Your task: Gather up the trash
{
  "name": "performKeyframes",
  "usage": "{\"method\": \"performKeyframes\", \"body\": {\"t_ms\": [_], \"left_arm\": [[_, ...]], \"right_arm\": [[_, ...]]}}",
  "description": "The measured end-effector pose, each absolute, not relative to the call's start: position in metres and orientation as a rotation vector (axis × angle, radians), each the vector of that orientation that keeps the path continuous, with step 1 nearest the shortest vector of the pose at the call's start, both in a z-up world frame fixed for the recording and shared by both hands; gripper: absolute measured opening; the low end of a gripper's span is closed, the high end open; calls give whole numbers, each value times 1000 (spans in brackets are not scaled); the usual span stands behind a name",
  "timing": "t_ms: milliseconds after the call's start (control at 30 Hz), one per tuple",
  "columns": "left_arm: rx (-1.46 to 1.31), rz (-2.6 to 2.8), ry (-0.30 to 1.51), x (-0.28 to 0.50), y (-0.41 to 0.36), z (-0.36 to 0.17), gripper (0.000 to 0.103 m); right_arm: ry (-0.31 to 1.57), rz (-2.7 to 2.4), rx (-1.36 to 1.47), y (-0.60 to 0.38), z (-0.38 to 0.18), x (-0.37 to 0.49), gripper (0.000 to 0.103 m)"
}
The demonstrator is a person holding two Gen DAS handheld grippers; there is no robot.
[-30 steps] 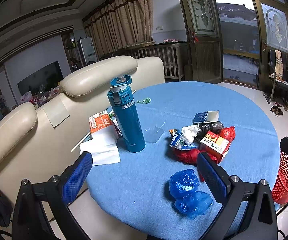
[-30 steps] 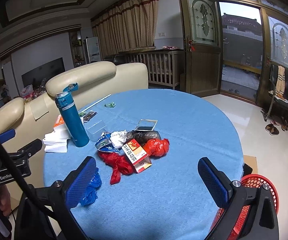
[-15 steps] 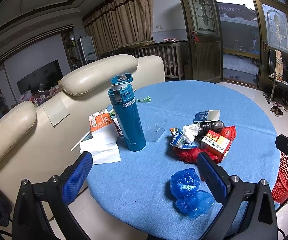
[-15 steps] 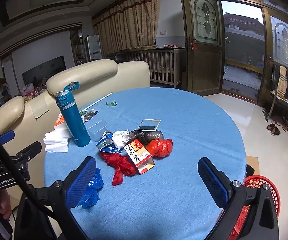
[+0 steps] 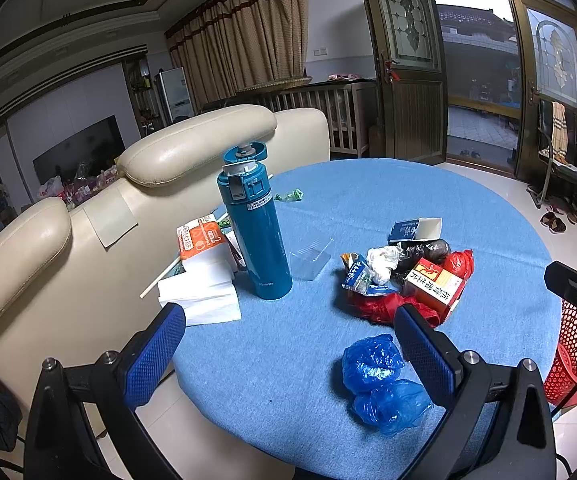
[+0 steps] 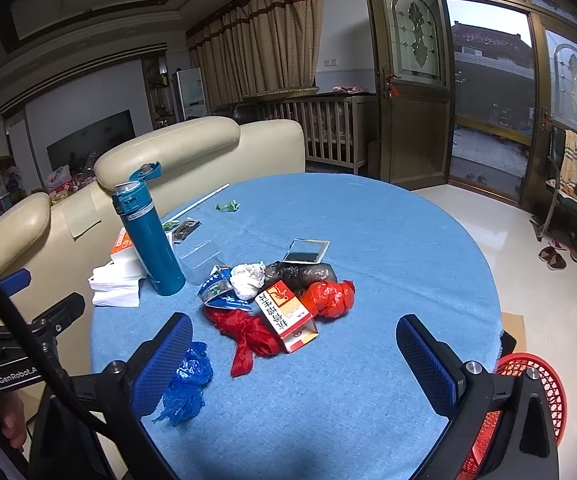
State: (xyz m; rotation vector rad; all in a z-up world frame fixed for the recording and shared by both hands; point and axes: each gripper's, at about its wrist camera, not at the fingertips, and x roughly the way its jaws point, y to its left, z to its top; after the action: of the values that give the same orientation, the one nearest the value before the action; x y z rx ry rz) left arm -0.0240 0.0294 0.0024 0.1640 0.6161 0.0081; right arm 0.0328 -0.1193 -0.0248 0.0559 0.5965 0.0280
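Barely shifted over the last second: left gripper and right gripper hovered at the near edge of the tabletop, fingers spread wide, grasping nothing. Drifted only slightly closer to the pile, so collection not yet begun. Lay nearest: crumpled blue bags. Beyond, heaped mid-tabletop: red bags, carton, white wad. Stood left of them: blue bottle. Waited off the right edge: red basket.
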Motion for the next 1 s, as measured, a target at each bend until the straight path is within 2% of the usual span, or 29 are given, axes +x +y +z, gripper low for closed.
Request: {"method": "performKeyframes", "body": {"t_ms": [500,833,1000], "left_arm": [[159,-9,642,-23,31,-5,103],[70,-155,875,2,34,-59,103],[59,-207,933,11,26,-75,103]], "right_arm": [[625,33,82,-122,-30,34,103],[749,133,51,-127,-85,78,103],[831,199,4,-115,-108,125,97]]}}
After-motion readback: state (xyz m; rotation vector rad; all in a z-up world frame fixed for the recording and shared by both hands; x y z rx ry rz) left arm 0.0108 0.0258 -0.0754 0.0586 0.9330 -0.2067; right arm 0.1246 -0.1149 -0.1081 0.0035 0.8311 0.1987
